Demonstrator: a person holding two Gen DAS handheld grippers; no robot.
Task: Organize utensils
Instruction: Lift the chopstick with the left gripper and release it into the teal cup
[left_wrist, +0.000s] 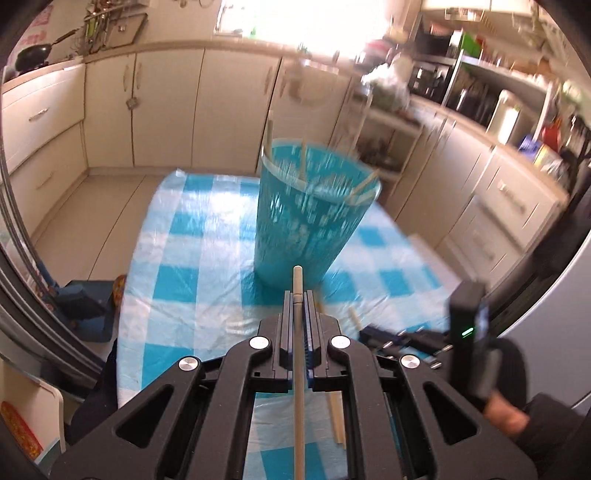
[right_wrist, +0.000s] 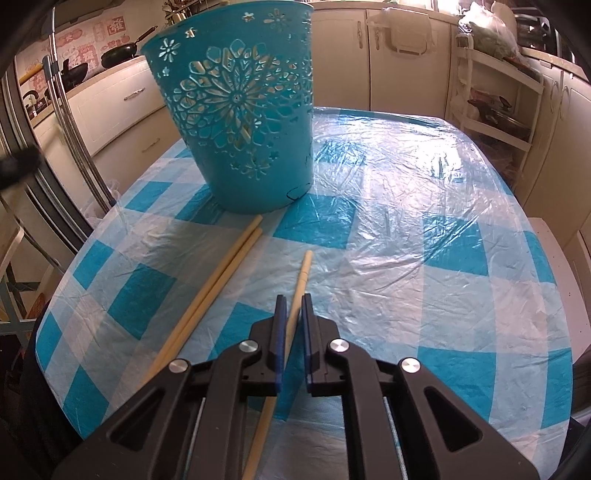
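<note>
Upright, teal basket (left_wrist: 314, 210) with chopsticks (left_wrist: 364, 186); each tool (left_wrist: 298, 295) (right_wrist: 293, 301) clenched on one chopstick (left_wrist: 298, 354) (right_wrist: 297, 295).

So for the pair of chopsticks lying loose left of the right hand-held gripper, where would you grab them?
Take the pair of chopsticks around mid-length, coming from above with the fingers straddling both. They lie flat and touching on the tablecloth, so one pinch across them should catch both. Their far tips sit close to the blue basket, leaving little room there.
</note>
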